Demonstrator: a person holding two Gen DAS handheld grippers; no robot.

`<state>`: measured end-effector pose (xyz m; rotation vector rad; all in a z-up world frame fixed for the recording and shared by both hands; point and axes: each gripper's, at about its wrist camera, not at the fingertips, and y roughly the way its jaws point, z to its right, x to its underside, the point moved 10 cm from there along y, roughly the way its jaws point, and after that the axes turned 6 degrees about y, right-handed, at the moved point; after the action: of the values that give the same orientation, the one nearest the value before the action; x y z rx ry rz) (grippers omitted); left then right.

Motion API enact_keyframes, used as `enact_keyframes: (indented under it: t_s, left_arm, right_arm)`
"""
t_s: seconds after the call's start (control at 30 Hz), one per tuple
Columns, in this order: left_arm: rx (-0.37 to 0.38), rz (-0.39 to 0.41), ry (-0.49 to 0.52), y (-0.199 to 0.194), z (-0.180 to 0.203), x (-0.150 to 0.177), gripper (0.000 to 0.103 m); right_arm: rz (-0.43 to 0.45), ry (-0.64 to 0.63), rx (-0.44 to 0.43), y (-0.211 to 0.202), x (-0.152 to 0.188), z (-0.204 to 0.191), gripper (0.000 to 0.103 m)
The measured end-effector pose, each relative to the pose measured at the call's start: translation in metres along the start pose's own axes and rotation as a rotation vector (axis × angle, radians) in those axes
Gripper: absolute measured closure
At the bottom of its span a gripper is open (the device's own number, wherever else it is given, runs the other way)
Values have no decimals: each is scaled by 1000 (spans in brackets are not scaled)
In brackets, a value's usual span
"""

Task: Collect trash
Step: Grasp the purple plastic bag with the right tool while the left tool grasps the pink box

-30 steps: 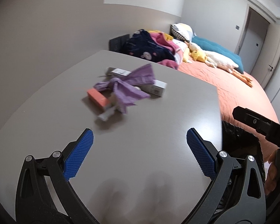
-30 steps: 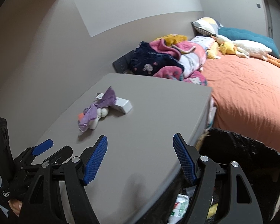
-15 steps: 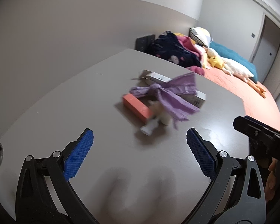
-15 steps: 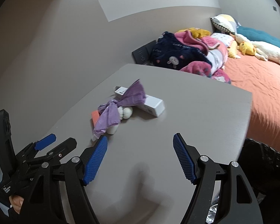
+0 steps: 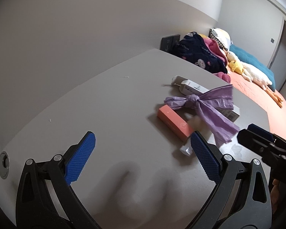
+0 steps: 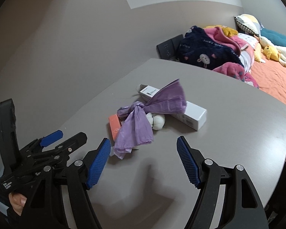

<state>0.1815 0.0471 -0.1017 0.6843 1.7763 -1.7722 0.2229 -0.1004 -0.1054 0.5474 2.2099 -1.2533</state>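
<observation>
while the left gripper [image 5: 143, 156] hangs over the near part of the smooth grey tabletop [image 5: 104, 105] in the left wrist view, its two blue-padded fingers are spread wide with nothing between them. the trash sits ahead and off to the right: a knotted purple plastic bag [image 5: 206, 106] draped over a flat salmon-pink cardboard box [image 5: 173, 123] and a long white cardboard box [image 5: 196, 89] with a barcode end. a soft white lump [image 5: 197, 123], kinda blurry, is tucked under the bag, and a small white cap-like piece [image 5: 185, 149] lies on the table right by the right-hand finger's tip. the pink box's near end is just beside that same fingertip, can't tell if it actually touches. the right gripper [image 5: 267, 147] pokes in from the right edge as a black frame. past the table there's a bed with an orange cover [image 5: 267, 103], a heap of navy and pink clothes [image 5: 200, 55] and a yellow-and-white stuffed duck [image 5: 247, 70].

in the right wrist view, the right gripper [image 6: 144, 160] is also wide apart and holding nothing, pointed straight at the pile. the purple bag [image 6: 143, 122] lies just ahead of the fingertips, with its loose end nearest the left-hand finger. the pink box [image 6: 114, 126] peeks out on the bag's left, two white cotton-like balls [image 6: 156, 121] sit against its right, and the white box [image 6: 181, 110] runs diagonally behind. the left gripper [image 6: 53, 143] shows at lower left, apart from the trash.
</observation>
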Motion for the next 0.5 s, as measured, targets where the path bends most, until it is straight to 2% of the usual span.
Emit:
enact_keyframes:
  t_s: [0.33, 0.37, 0.4, 0.43, 0.5]
  left_arm:
    - [-7, -29, -9, 15, -1, -4, 6]
    - [-7, -27, -10, 16, -1, -5, 6]
    - [-8, -26, -11, 16, 0, -6, 6]
    - [-7, -26, -11, 17, 1, -7, 6]
    - [0, -26, -13, 18, 3, -8, 6]
  right_arm:
    - [-64, 26, -57, 30, 1, -6, 60]
    - [-73, 33, -66, 33, 1, -6, 69]
    - [-80, 36, -77, 35, 0, -7, 88]
    - [-82, 36, -87, 36, -1, -7, 97]
    - [-57, 27, -86, 34, -5, -7, 101]
